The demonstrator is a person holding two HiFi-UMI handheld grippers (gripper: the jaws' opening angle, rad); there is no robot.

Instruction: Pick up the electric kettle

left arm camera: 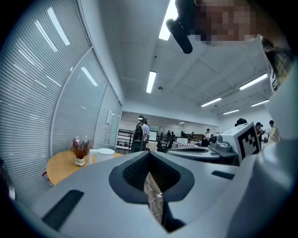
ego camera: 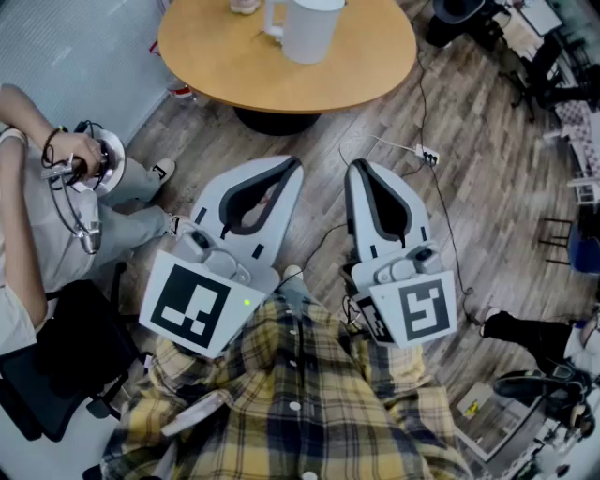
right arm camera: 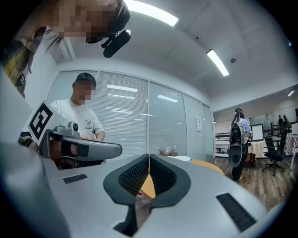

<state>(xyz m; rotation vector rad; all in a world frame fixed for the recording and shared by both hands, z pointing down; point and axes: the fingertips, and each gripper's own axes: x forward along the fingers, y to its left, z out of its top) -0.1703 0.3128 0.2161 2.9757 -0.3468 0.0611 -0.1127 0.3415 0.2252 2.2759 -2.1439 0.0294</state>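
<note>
The white electric kettle (ego camera: 309,28) stands on a round wooden table (ego camera: 216,56) at the top of the head view, well beyond both grippers. My left gripper (ego camera: 295,165) and right gripper (ego camera: 355,167) are side by side over the floor, close to my plaid shirt, pointing toward the table. Both are shut with nothing between the jaws. In the left gripper view, the kettle (left arm camera: 105,154) shows far off beyond the left gripper (left arm camera: 150,153). The right gripper (right arm camera: 149,156) has the kettle's white top (right arm camera: 179,158) just past its tips.
A small vase of red sprigs (left arm camera: 80,153) sits beside the kettle. A seated person (ego camera: 37,216) is at the left. A power strip (ego camera: 427,155) and cables lie on the wood floor right of the table's dark base (ego camera: 272,122). Office chairs crowd the right edge.
</note>
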